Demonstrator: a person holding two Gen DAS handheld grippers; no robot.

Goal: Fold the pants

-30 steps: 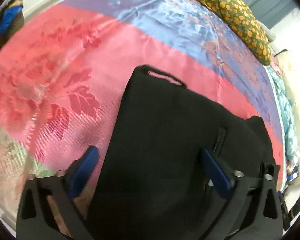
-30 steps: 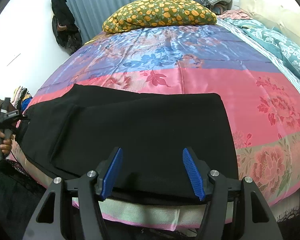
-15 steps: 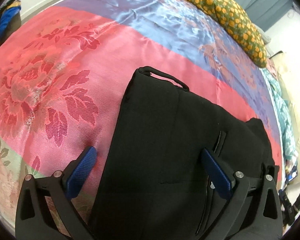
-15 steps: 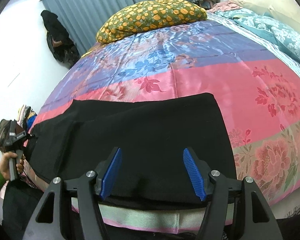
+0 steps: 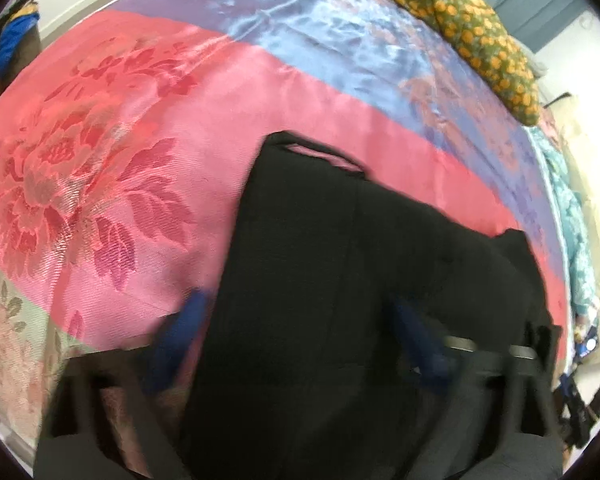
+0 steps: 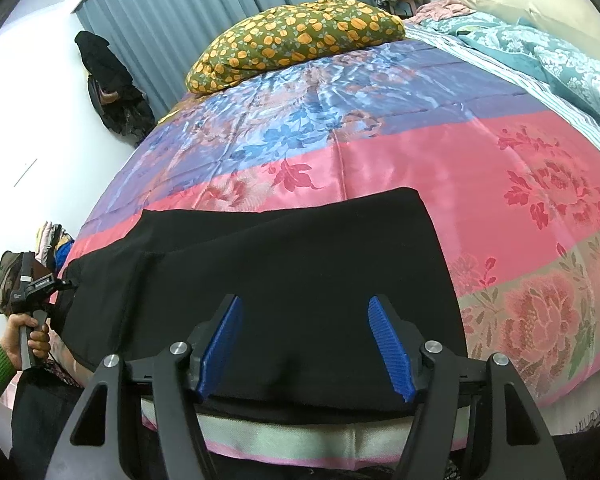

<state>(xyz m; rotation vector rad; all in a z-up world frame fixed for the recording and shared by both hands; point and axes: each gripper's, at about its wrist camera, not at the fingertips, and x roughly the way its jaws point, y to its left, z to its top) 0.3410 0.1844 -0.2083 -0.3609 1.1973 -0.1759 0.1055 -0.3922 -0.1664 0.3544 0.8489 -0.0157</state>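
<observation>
Right tool (image 6: 306, 350): its blue pads stand apart over the near edge of the pants (image 6: 284, 276); nothing is pinched.
Left tool (image 5: 296, 344): blurry, its jaws have just been closing, with black cloth between them.
Pants: flat on the bed (image 6: 440, 160), near its edge. They look soft, light and floppy.
Where to grab: probably the ends, one per tool.
Bed cover: shiny, perhaps slippery.
</observation>
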